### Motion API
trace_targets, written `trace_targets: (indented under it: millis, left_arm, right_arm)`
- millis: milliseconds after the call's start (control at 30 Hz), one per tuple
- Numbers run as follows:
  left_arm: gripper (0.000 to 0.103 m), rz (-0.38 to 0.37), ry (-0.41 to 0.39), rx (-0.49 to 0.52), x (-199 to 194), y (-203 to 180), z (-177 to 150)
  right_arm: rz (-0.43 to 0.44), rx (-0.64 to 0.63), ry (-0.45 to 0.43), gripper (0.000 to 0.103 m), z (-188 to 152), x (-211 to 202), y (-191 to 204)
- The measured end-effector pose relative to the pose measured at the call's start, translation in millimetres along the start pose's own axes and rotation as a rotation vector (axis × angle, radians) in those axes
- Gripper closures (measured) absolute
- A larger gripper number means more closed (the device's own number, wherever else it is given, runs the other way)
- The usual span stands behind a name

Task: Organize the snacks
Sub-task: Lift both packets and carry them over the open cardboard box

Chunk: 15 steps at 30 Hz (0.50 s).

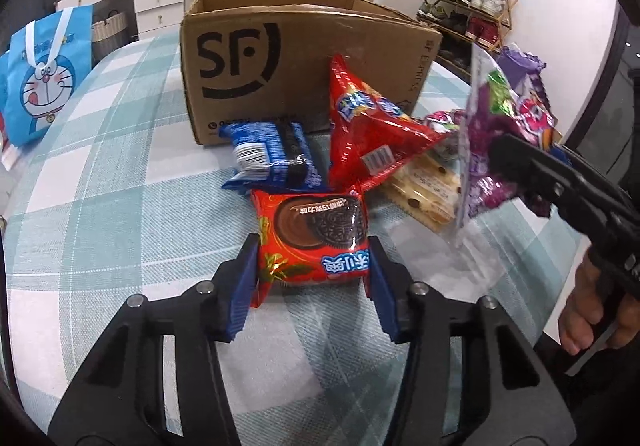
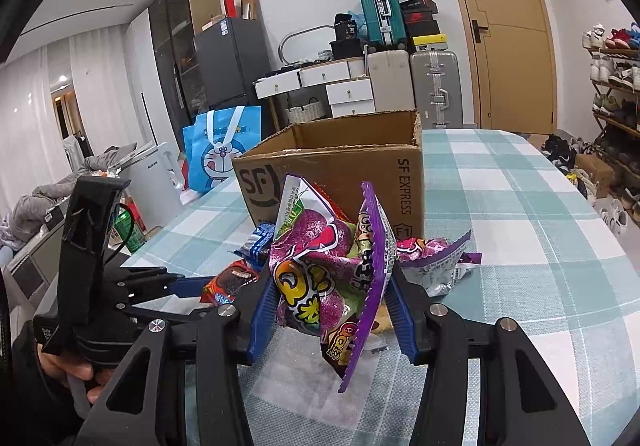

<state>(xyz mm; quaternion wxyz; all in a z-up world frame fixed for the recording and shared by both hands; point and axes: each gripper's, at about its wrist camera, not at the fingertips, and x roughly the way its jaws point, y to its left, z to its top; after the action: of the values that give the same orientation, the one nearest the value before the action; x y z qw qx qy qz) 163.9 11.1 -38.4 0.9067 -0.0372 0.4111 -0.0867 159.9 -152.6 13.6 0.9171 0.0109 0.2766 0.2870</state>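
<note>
From my left wrist feed, the cardboard box (image 1: 304, 62) hides its own inside. The red triangular bag (image 1: 372, 138) covers part of the cracker pack (image 1: 424, 186). On my right wrist feed, the purple candy bag (image 2: 328, 278) blocks most of the snack pile, and the print on it is too crumpled for me to read.

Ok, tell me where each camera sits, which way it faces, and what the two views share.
Left wrist: rides the left claw, looking along the checked table at the SF box; its fingers grip a red Oreo pack; the right claw and right hand enter from the right.
Right wrist: rides the right claw, gripping a purple candy bag and facing the box corner-on; the left claw and left hand show at left.
Shared: box, table, Oreo pack, candy bag.
</note>
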Motion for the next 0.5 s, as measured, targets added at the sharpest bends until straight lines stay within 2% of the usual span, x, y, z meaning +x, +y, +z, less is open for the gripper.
trace_targets:
  millis: [500]
  left_arm:
    - [0.055,-0.010,-0.079,0.024,-39.0,-23.6,-4.7]
  right_arm:
    - [-0.004,0.010,-0.018,0.052,1.4,-5.3,-2.1]
